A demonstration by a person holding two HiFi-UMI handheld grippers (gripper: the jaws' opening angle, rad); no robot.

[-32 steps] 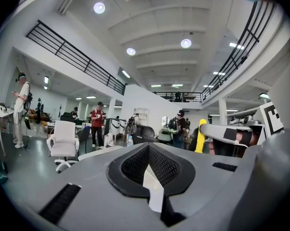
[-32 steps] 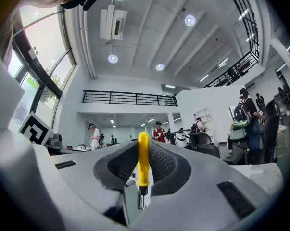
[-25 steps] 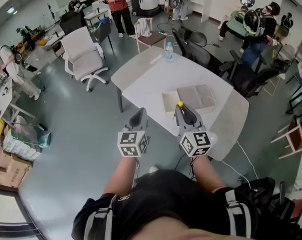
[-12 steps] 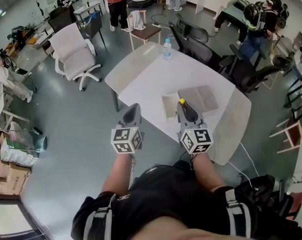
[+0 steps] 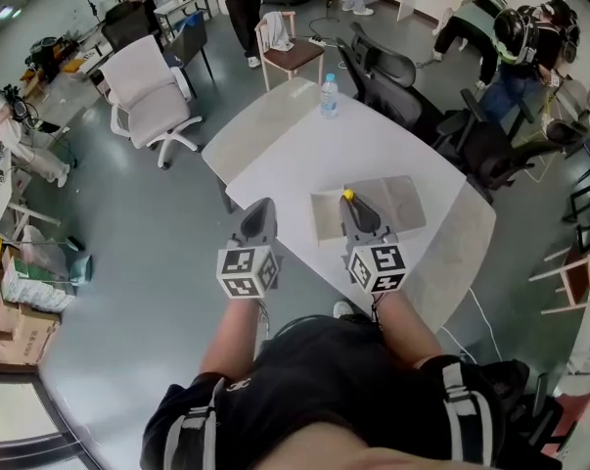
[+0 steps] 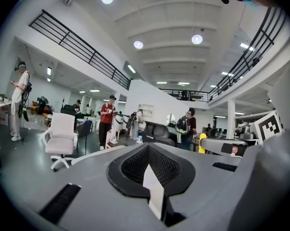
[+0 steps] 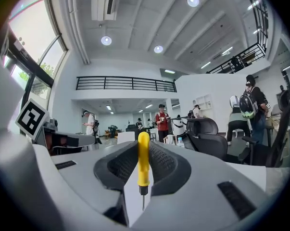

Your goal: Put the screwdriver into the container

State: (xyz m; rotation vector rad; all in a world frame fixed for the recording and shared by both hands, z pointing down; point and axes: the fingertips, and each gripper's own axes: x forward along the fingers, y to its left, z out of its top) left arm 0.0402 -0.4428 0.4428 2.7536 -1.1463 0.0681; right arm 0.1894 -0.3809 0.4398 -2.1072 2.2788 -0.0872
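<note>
The white desk with its grey rounded ends fills more of the head view than it did a second ago: the person has closed in on its near edge. The container, a shallow grey box with a paler part on its left, lies toward the desk's near right end and now sits right at the right gripper.

The right gripper has come forward, so its tip now overlaps the middle of the container instead of the container's near side. Judging from that, the carry is nearly done and the lowering and release remain. The left gripper has kept pace at the desk's near left edge. Its own view shows the jaws pressed together with nothing between them.

A water bottle stands at the desk's far edge, well apart from all this.

The screwdriver is clamped between the right gripper's pads by its yellow handle. The handle end pokes out past the jaw tips and the thin metal blade points back toward the gripper body. From the head view only the yellow end shows.

The right gripper covers the container's middle, so I cannot tell its inside or how high the screwdriver hangs above it. The right gripper view looks out across the room and shows no container at all.
</note>
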